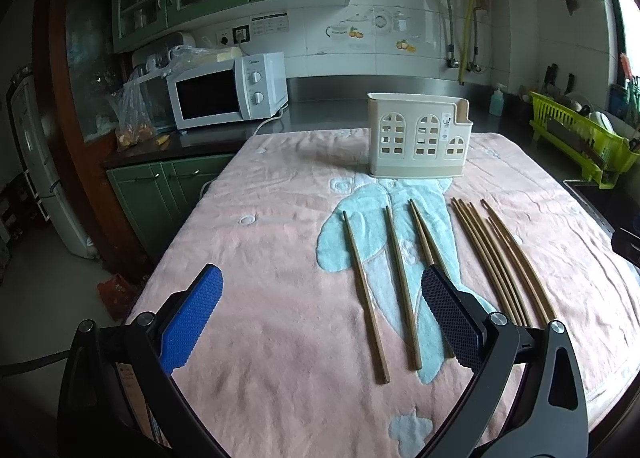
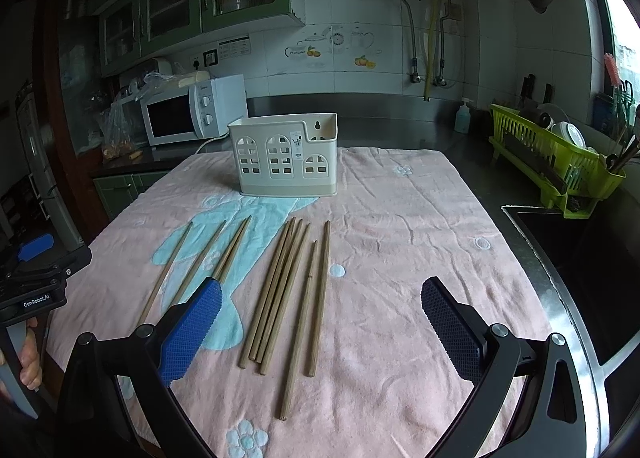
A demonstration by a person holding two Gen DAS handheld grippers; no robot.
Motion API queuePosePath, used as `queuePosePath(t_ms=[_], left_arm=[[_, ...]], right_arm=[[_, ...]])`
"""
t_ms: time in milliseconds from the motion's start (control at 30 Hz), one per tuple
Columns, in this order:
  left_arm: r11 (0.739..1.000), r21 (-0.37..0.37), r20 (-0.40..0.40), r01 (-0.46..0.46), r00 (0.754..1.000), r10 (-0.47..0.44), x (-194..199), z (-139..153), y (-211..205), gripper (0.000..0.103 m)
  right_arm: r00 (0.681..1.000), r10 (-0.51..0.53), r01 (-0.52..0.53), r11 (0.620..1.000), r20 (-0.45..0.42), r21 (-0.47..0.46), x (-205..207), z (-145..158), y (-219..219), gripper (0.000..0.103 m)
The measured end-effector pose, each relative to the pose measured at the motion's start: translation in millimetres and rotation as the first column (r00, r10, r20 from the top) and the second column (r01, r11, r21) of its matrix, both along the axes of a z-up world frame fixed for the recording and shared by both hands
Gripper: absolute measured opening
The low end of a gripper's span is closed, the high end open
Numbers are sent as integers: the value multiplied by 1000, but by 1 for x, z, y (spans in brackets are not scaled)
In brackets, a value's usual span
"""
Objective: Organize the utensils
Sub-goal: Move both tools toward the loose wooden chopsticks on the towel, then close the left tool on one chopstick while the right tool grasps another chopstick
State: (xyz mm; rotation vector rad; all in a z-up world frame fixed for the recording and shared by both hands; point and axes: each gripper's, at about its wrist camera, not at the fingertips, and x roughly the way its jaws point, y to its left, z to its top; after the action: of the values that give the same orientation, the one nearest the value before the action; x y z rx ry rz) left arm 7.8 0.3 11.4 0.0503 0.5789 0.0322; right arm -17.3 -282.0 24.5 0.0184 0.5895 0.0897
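Left wrist view
- Left gripper (image 1: 322,322): jaws spread wide, nothing between them; I hover low over the towel (image 1: 260,338).
- Dark chopsticks (image 1: 394,286): three or four brown sticks lie apart from one another on the towel's blue patch, roughly parallel, tips toward the holder (image 1: 418,142). The rightmost runs under my right pad (image 1: 448,314), so its near end is hidden.
- Pale bundle (image 1: 500,262): lighter sticks packed side by side, right of the dark ones.
- Holder: cream plastic caddy with window cut-outs, upright at the far end of the towel, well apart from all sticks. Nothing stands above its rim.

Right wrist view
- Right gripper (image 2: 322,322): jaws released, wide, empty, above the near ends of the pale bundle (image 2: 280,290).
- Pale bundle: four sticks touching in a fan, two more just beside them on the right.
- Dark chopsticks (image 2: 200,262): to the left, partly behind my left pad (image 2: 192,334).
- Left gripper (image 2: 36,254): seen at the frame's left edge.

Handling (judgement)
- Weight: light, stiff wood or bamboo; not fragile.
- Slip: smooth and thin, likely to roll or pivot in a loose pinch; the soft towel lets the pads sink under them.
- Hold: near mid-length, across the stick, to keep it level.
- Progress: nothing yet stowed that I can see.
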Motion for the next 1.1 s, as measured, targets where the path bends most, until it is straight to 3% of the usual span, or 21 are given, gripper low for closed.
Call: queuePosePath(t_ms=[767,933,1100], left_arm=[[1000,-25,-76,-3,997,1,22,-22,-4,98],[999,-39,-126,-1,992,-4,28,-37,-3,90],[999,-41,-181,33,983,-40,34,-54,-13,75]], right_arm=[[999,11,-12,1000,-41,-14,15,-15,3,97],[998,12,-13,1000,-69,-15,18,-27,1,96],[996,9,-10,1000,-90,-14,21,-37,-1,96]])
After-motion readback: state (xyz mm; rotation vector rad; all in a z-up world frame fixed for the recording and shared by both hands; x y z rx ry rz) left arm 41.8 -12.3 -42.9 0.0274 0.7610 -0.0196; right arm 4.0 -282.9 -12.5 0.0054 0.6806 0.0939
